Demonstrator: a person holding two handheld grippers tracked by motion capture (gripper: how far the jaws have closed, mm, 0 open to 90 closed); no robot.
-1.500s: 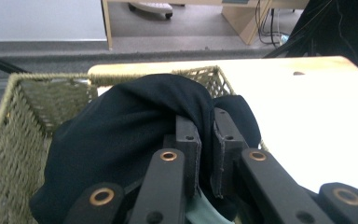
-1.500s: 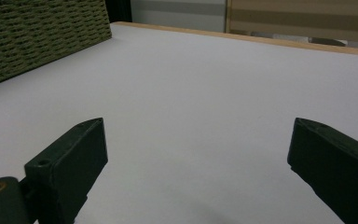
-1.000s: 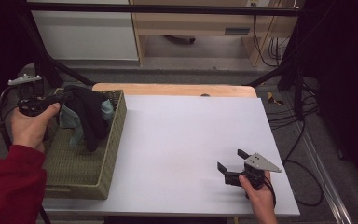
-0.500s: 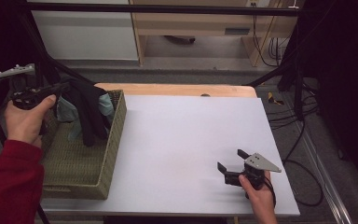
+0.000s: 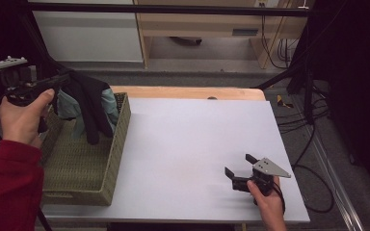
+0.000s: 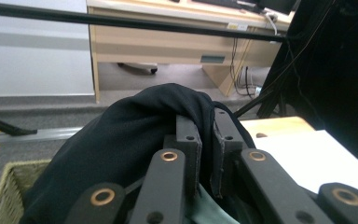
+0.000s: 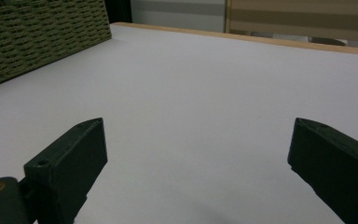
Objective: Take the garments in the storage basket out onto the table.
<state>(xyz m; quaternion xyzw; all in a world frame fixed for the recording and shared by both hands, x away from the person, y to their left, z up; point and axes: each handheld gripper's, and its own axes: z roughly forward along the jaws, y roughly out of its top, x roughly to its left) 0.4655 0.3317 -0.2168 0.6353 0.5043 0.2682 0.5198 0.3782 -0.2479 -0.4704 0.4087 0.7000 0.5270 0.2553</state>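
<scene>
White tabletop (image 5: 188, 144) fills the scene, with a woven basket (image 5: 84, 168) at its left edge. My left gripper (image 6: 206, 140) is clamped on a black cloth (image 5: 89, 103), which hangs over the basket with a teal cloth (image 5: 67, 106) beside it. My right gripper (image 5: 241, 166) rests low on the table near the front right, jaws wide apart and holding nothing

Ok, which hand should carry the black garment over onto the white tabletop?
Left, probably. The left gripper is already shut on the black garment, which hangs over the wicker basket with a teal cloth. The right gripper rests open on the white tabletop, holding nothing.
</scene>
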